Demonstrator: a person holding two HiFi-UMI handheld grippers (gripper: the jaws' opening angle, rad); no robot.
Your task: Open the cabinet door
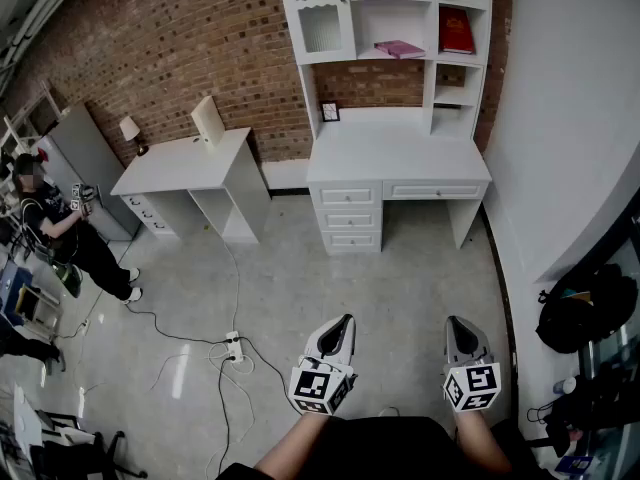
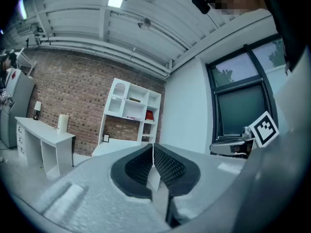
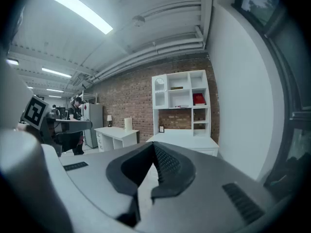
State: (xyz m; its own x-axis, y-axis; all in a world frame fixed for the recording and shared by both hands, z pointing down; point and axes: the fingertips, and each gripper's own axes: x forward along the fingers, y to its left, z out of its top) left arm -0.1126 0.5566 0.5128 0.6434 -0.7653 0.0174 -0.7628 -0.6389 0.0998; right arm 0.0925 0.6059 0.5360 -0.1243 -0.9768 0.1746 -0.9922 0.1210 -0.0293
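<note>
1. Nearest the camera: the left gripper (image 1: 343, 324) and the right gripper (image 1: 456, 324) are held side by side at the bottom of the head view. Each has its jaws pressed together with nothing between them, as each gripper's own view confirms.
2. Middle ground: bare floor (image 1: 330, 288) lies ahead. A power strip (image 1: 233, 345) with trailing cables lies off to the left.
3. Far ground: the white desk (image 1: 398, 156) stands against the brick wall (image 1: 180, 38) and carries a hutch (image 1: 437, 38) of shelves. The cabinet door (image 1: 322, 28) is probably the glazed panel in the hutch's upper-left bay. At this range its handle cannot be made out.
4. Stage: approach. Both grippers are well apart from the door, and it looks closed.
5. Technique: walk up square to the hutch and find the door's free edge or knob. Spread one gripper's jaws before contact, close on the handle only, then pull along the hinge's arc rather than straight back.
</note>
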